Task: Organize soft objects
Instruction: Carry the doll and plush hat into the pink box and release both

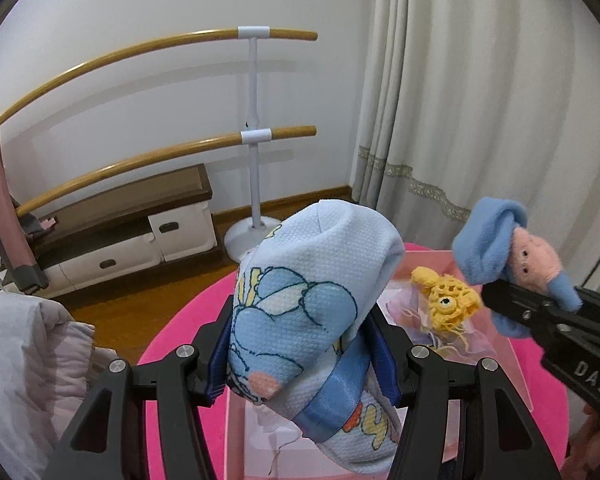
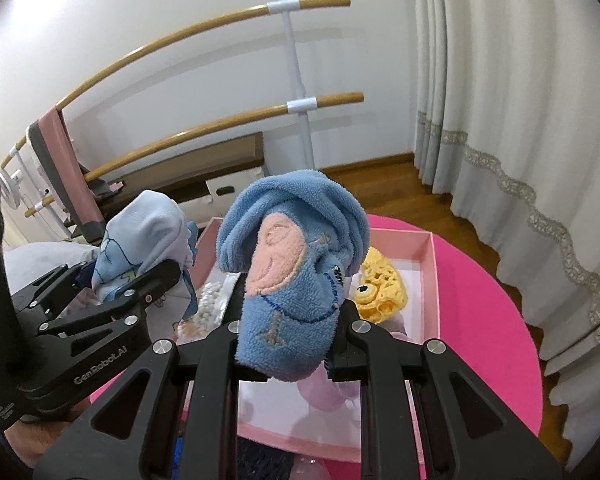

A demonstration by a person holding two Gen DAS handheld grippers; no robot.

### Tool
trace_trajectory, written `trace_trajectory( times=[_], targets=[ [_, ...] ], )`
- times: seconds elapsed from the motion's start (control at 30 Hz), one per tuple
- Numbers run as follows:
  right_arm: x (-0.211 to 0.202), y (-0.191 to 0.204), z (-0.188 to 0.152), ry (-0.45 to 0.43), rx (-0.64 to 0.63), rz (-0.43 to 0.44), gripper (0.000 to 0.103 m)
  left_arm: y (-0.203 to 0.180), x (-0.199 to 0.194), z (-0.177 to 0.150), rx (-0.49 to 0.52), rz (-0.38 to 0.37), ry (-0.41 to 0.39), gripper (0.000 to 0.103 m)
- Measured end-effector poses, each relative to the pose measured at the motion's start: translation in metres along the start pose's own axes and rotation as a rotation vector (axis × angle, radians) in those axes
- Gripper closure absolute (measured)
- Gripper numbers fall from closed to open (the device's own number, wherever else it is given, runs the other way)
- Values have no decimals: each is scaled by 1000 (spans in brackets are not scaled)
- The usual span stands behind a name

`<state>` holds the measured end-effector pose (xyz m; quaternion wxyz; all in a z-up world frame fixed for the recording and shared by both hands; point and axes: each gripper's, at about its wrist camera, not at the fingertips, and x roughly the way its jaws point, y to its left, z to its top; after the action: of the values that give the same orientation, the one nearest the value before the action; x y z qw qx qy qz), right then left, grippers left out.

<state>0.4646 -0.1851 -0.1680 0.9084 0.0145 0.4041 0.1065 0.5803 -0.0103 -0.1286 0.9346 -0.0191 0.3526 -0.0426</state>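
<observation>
Pink box (image 2: 430, 280) — half hidden by clamped towels (contents partly unclear)

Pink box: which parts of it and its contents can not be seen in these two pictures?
- Left wrist view: pink box floor, hidden behind rolled blue towel.
- Right wrist view: box centre behind fleece towel; near edge behind right gripper.
- Yellow crochet toy: partly covered.
</observation>
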Motion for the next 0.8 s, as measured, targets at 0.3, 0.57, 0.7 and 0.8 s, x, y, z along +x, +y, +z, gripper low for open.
trace_trajectory(
  times=[0.3, 0.57, 0.7, 0.8],
  targets=[
    [35, -11, 2, 65, 26, 6, 86, 4, 49, 21, -6, -20, 40, 46],
    [49, -19, -3, 107, 55, 5, 65, 6, 71, 27, 13, 4, 35, 23],
    [44, -29, -8, 104, 83, 16, 35, 12, 63, 20, -19, 5, 13, 18],
    [38, -32, -11, 93, 92, 38, 0, 18, 54, 15, -30, 24, -13, 14]
  ],
)
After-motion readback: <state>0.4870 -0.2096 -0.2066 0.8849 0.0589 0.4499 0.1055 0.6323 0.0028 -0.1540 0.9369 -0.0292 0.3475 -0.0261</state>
